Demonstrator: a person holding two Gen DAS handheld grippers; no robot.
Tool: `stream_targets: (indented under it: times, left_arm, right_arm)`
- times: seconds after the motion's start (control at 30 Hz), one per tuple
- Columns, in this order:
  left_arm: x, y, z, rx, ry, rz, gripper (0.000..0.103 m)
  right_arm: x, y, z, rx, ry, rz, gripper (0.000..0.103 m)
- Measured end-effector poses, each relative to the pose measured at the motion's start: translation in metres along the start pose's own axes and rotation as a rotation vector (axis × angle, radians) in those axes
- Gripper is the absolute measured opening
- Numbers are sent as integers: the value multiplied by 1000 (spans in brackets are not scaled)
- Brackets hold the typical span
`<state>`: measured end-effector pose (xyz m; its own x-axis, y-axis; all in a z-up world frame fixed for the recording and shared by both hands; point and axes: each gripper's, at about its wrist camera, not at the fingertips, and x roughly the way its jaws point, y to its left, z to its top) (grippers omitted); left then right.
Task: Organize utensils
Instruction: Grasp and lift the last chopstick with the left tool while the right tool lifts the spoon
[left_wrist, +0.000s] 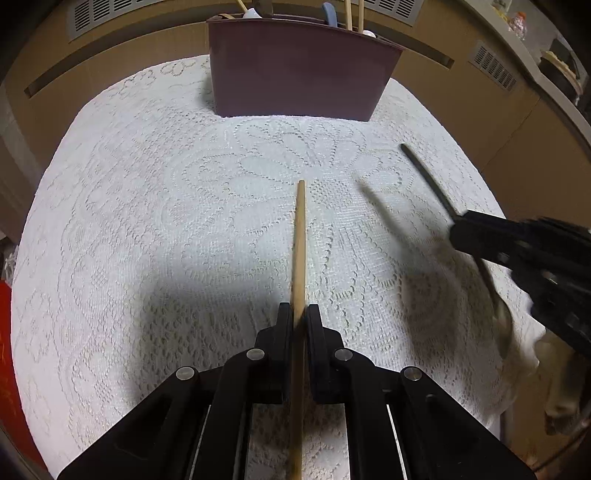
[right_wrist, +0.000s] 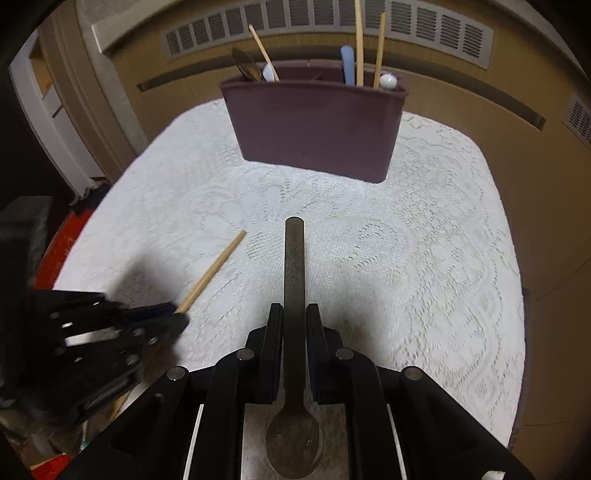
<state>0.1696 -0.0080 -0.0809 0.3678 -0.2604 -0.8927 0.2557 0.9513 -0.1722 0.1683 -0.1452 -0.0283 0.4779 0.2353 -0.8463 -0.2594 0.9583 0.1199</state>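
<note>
My left gripper (left_wrist: 298, 314) is shut on a wooden chopstick (left_wrist: 300, 236) that points forward above the table. My right gripper (right_wrist: 294, 314) is shut on a metal spoon (right_wrist: 294, 266), handle forward, bowl back between the arms. A maroon utensil holder (left_wrist: 299, 74) stands at the table's far edge, also in the right wrist view (right_wrist: 314, 129), and holds several chopsticks and spoons. The right gripper (left_wrist: 458, 229) shows at the right of the left wrist view with the spoon handle (left_wrist: 424, 173). The left gripper (right_wrist: 177, 317) shows at the left of the right wrist view with the chopstick (right_wrist: 214, 269).
A white lace tablecloth (right_wrist: 406, 258) covers the small table. Tan cabinet panels with vents (right_wrist: 325, 22) stand behind the holder. A red object (right_wrist: 59, 247) sits beyond the table's left edge.
</note>
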Motion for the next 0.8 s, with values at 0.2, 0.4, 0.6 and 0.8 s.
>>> stream_targets:
  times: [0.2, 0.4, 0.6, 0.8]
  left_arm:
    - [5, -7, 7, 12, 6, 30, 9]
    - [6, -10, 8, 39, -12, 35, 9]
    - [8, -13, 12, 68, -45, 34, 7]
    - [-15, -4, 8, -21, -118, -66, 7]
  right_arm:
    - [-30, -4, -4, 19, -68, 12, 11]
    - [-39, -10, -10, 49, -74, 35, 11]
    - [-40, -12, -15, 61, -69, 29, 11]
    - [-50, -21, -21, 83, -87, 17, 11]
